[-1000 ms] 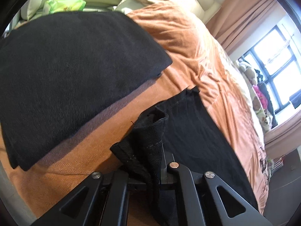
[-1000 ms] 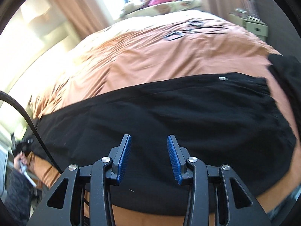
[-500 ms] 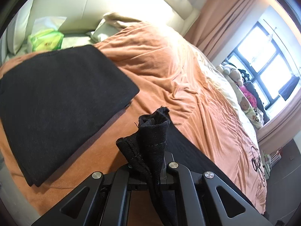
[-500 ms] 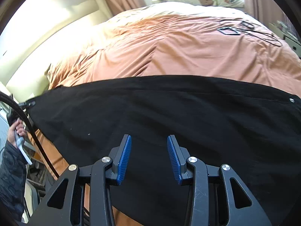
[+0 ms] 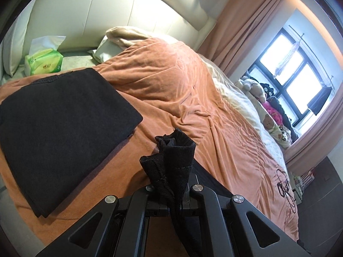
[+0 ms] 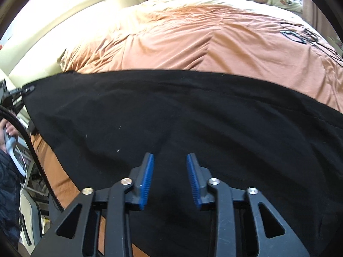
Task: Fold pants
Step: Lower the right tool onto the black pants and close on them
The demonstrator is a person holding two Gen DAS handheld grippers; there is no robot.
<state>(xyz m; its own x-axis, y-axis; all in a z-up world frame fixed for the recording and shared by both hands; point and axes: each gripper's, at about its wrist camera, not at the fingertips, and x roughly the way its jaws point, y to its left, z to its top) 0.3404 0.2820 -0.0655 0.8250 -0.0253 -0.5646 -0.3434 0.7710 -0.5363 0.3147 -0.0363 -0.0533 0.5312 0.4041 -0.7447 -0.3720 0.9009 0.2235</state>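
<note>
Black pants lie stretched across the orange duvet. My left gripper is shut on a bunched end of the pants, which it holds lifted above the bed; the cloth trails down and right from the jaws. In the right wrist view that lifted corner shows at the far left. My right gripper hovers low over the middle of the pants. Its blue pads stand apart and are closing, with nothing pinched between them.
A folded dark garment lies on the duvet to the left. Behind it are a green tissue pack, a pillow and the cream headboard. Plush toys sit by the window. A person's hand shows at the left edge.
My left gripper has risen with the pants end, so more headboard shows. My right gripper has slid left along the pants and its pads have come closer together.
</note>
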